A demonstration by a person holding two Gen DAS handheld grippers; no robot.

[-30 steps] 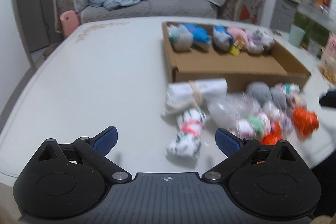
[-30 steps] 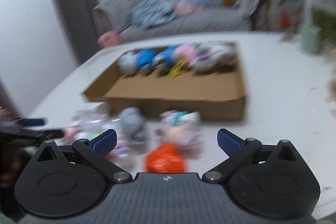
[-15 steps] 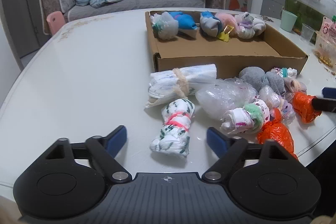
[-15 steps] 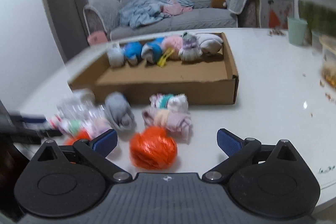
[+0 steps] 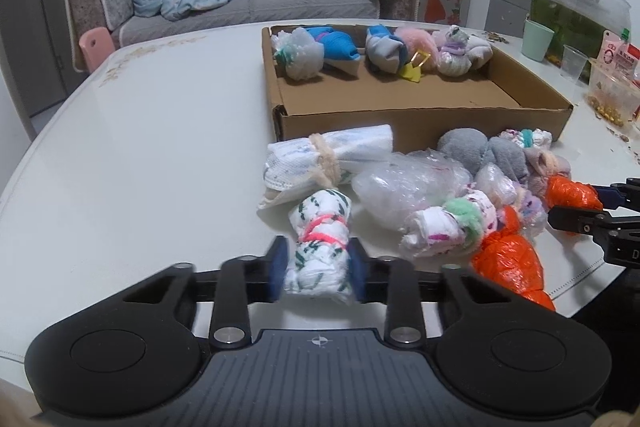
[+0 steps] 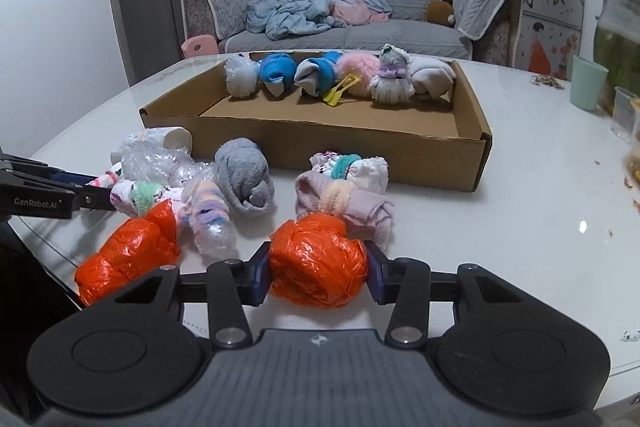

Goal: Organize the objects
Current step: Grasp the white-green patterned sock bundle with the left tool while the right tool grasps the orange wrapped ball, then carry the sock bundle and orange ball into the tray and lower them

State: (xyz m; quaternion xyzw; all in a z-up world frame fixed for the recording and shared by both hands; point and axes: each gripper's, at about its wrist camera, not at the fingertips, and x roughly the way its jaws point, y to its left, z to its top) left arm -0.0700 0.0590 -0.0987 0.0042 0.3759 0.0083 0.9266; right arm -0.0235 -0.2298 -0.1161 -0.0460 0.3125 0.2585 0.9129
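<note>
White table holds a box at twelve o'clock, six bundles already inside. My left claw pinches a green-patterned roll; my right claw pinches an orange bag. About ten bundles remain outside.

The white table carries a cardboard box, sock bundles and orange bags

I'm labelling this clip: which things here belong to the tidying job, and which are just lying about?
Job:
left gripper, shut on green-patterned sock roll
right gripper, shut on orange bag bundle
cardboard box

Lying about:
green cup
sofa
blue blanket
</note>
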